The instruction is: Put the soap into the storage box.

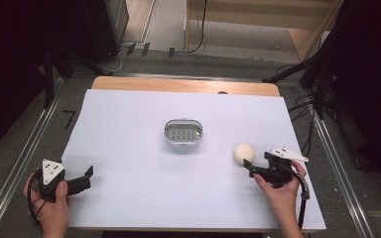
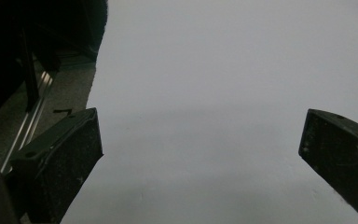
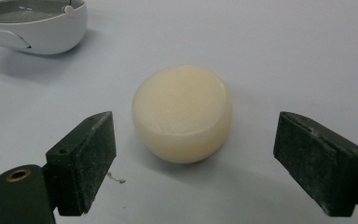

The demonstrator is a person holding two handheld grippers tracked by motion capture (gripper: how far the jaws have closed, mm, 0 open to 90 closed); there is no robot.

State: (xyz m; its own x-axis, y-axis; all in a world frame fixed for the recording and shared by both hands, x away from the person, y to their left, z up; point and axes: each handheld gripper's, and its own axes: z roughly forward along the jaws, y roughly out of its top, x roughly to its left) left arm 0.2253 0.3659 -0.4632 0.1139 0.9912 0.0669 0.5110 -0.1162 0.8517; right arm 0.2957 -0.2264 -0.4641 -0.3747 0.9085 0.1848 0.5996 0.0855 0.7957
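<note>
Two grippers sit on the white table sheet [image 1: 129, 148]. Right gripper [image 3: 193, 154] stands wide open, jaws flanking the round cream soap bar [image 3: 182, 113] just ahead, untouched; soap dish [image 3: 32, 23] lies beyond. Left gripper [image 2: 200, 149] gapes over bare sheet.

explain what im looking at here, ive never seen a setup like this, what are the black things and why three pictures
A person sits at a table covered in white, holding hand-operated tongs in each hand. The high view looks down from above: the left tongs rest near the table's corner, and the right tongs reach toward a round cream bar of soap. A white soap dish sits mid-table. The other two pictures come from cameras riding on each tool; the black blocks are its jaws. The right tongs stand open on either side of the soap, not gripping it. The left tongs are open, holding nothing.
</note>
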